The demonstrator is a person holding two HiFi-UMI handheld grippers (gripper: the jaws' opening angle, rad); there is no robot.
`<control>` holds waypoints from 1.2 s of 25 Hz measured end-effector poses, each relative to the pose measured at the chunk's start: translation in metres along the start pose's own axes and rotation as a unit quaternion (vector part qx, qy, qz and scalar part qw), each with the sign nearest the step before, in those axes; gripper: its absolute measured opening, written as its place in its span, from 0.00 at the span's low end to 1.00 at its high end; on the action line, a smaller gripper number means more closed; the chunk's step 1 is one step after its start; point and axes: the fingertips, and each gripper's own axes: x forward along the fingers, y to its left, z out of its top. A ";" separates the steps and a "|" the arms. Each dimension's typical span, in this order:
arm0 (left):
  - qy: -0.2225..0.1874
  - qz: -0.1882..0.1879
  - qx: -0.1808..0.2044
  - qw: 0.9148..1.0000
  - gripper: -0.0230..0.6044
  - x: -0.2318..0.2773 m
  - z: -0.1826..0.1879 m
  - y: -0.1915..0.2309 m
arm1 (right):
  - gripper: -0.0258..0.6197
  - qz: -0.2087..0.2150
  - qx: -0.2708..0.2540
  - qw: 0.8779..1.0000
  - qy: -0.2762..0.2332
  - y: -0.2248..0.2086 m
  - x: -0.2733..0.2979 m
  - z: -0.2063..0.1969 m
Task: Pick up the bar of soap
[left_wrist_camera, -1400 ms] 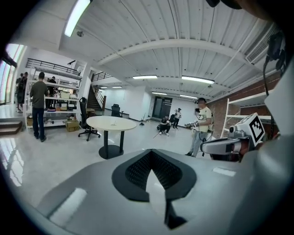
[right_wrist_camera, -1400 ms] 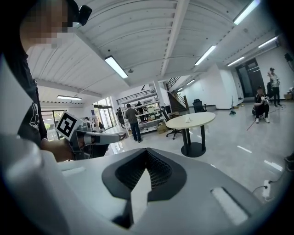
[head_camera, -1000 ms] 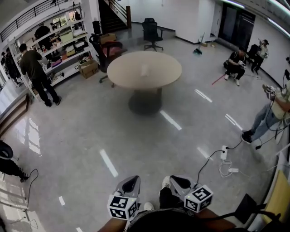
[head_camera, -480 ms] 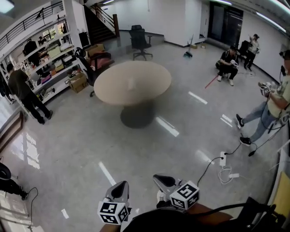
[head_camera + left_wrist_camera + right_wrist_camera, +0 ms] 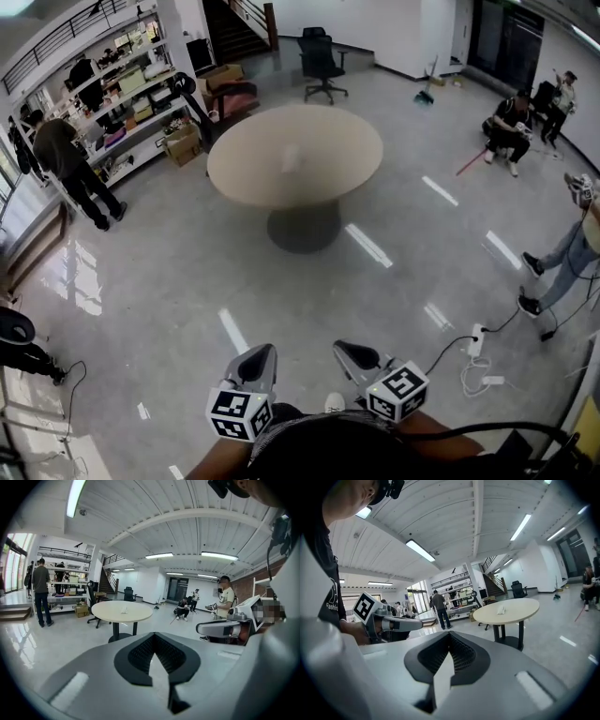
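The left gripper (image 5: pixel 262 352) was shut tight with nothing in it, held low by the person's body. Just right of it, the right gripper (image 5: pixel 343 349) was shut and empty too. Both pointed out over the floor (image 5: pixel 169 272). Far to the left, a person (image 5: pixel 70 159) stood by the shelves (image 5: pixel 131 94). In the middle, well away from both grippers, stood the round surface (image 5: pixel 248 169). The soap (image 5: pixel 291 157) lay near its middle, a small pale shape. Behind it was a black chair (image 5: pixel 319 58). To the right, a cord (image 5: pixel 475 339) lay on the floor.
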 end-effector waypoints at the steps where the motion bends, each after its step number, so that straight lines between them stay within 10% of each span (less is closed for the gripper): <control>1: 0.007 -0.001 -0.001 1.000 0.05 0.007 0.000 -0.002 | 0.05 0.001 0.008 1.000 0.003 -0.007 0.003 -0.001; 13: 0.063 -0.013 0.002 0.998 0.05 0.086 0.004 0.025 | 0.05 -0.004 0.055 0.998 0.020 -0.076 0.055 -0.009; 30: 0.027 -0.089 0.004 0.996 0.05 0.234 0.106 0.153 | 0.05 -0.084 0.014 0.996 0.023 -0.170 0.198 0.082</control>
